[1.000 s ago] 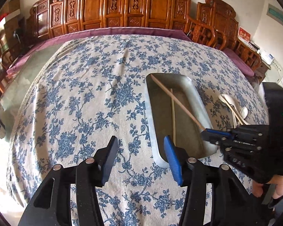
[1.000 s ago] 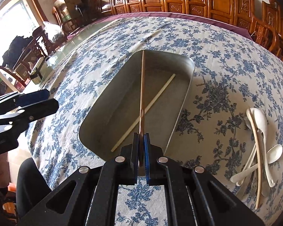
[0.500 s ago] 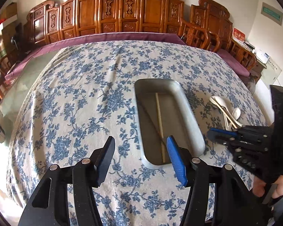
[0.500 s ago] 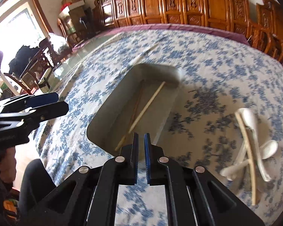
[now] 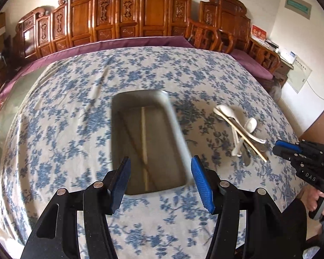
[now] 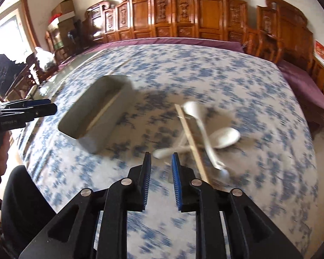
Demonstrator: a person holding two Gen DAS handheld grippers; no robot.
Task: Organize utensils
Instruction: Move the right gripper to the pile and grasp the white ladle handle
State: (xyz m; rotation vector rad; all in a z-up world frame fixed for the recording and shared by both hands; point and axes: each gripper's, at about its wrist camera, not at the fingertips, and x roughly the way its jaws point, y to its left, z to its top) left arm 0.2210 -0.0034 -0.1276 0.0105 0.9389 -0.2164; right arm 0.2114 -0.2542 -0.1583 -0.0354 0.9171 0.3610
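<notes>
Two chopsticks (image 5: 143,138) lie crossed in the metal tray (image 5: 177,129) near the tablecloth's (image 5: 64,112) front edge. Toward the right edge lies a pile of white spoons (image 6: 213,133) with one chopstick. The right gripper (image 6: 161,164), lettered "DAS", has just been opening, empty. The left gripper (image 5: 161,168) gapes wide, empty.

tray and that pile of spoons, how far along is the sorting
Done: two chopsticks lie in the metal tray. In hand: nothing; the right gripper, jaws just opening and empty, points at the pile beside the tray. Left: white spoons and one chopstick. The left gripper is open over the tray.
</notes>
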